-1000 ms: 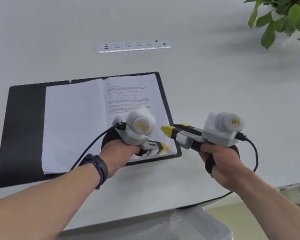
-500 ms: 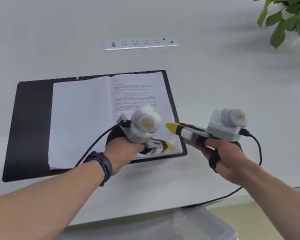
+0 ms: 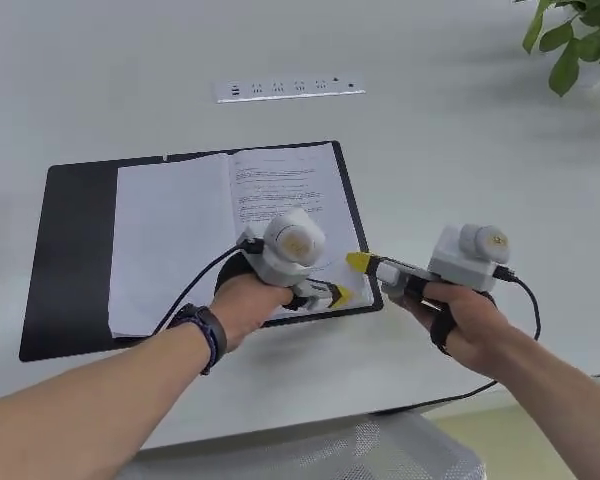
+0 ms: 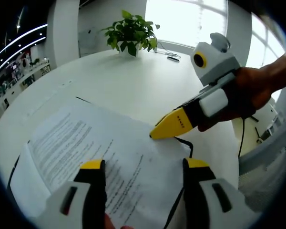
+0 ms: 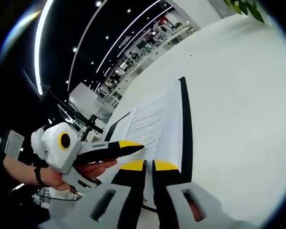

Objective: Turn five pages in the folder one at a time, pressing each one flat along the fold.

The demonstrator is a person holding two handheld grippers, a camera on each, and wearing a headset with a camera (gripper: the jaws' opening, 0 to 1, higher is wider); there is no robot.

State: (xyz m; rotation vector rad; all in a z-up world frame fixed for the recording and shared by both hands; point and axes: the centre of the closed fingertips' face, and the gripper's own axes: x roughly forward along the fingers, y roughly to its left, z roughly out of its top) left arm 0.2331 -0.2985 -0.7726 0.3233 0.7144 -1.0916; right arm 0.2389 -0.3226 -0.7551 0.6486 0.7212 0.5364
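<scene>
The black folder [image 3: 70,260] lies open on the white table, with a blank sheet [image 3: 170,240] on its left half and a printed page [image 3: 285,190] on its right half. My left gripper [image 3: 335,296] hovers open over the printed page's lower right part; in its own view the yellow-tipped jaws [image 4: 144,164] stand wide apart above the text [image 4: 86,138]. My right gripper [image 3: 358,262] comes in from the right, its jaws closed together at the page's right edge [image 5: 148,164]. It looks pinched on that edge. Its tip [image 4: 155,133] meets the paper in the left gripper view.
A white power strip [image 3: 290,90] lies beyond the folder. A leafy plant [image 3: 580,35] stands at the far right corner. The table's near edge runs just below my hands, with a mesh chair back [image 3: 380,450] under it. Cables trail from both grippers.
The head camera has shifted, moving the whole scene slightly right. Relative to the folder, both grippers stay about where they were, with the right tip at the page's right edge.
</scene>
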